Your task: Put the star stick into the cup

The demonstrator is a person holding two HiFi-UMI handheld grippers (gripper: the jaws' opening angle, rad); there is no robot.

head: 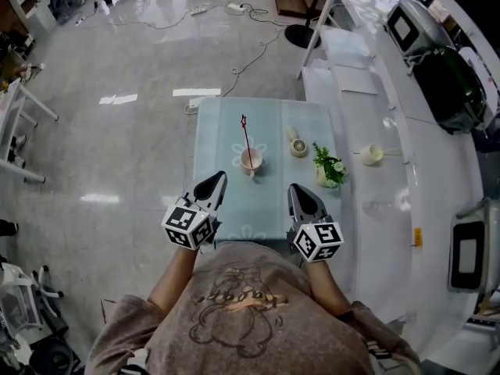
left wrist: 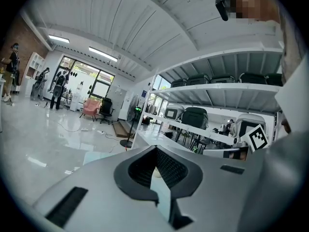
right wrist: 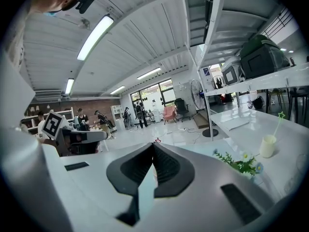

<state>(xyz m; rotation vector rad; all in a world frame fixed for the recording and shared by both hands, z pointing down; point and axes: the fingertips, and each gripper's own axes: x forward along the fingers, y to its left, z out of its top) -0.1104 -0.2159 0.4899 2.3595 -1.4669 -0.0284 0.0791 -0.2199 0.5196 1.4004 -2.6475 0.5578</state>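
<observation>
Jaws: those of the left gripper are pressed together on nothing; those of the right gripper are likewise clenched and empty. Both are held over the near edge of the table. Cup: set mid-table. Star stick: stood in the cup.

Left gripper was held pointing forward, jaws pressed together, nothing gripped, right gripper was held alongside, apart, jaws likewise closed, empty
</observation>
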